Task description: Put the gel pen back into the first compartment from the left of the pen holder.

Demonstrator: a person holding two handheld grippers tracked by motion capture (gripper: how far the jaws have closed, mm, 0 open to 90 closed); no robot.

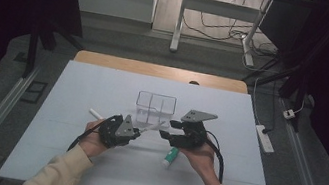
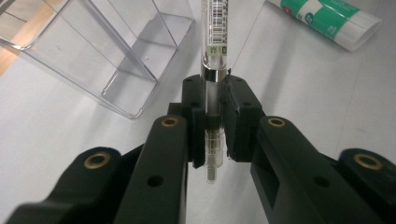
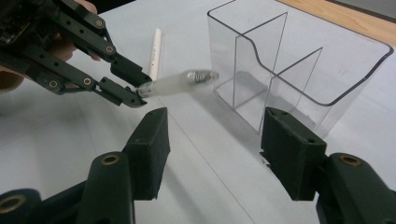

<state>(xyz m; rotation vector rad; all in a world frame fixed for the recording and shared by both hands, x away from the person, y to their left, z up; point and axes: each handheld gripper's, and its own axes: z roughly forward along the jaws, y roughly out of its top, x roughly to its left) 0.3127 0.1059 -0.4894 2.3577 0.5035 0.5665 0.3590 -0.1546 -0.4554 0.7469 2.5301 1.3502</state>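
White table (image 1: 101,92): left gripper (image 2: 214,100) is clamped on a pen (image 2: 215,56) beside the clear organizer (image 3: 299,70); right gripper (image 3: 212,140) stands open, empty. Next, likely dropping the pen into a compartment.

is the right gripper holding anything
No, the right gripper has its jaws standing apart with only bare table between them, while the pen sits clamped in the left gripper.
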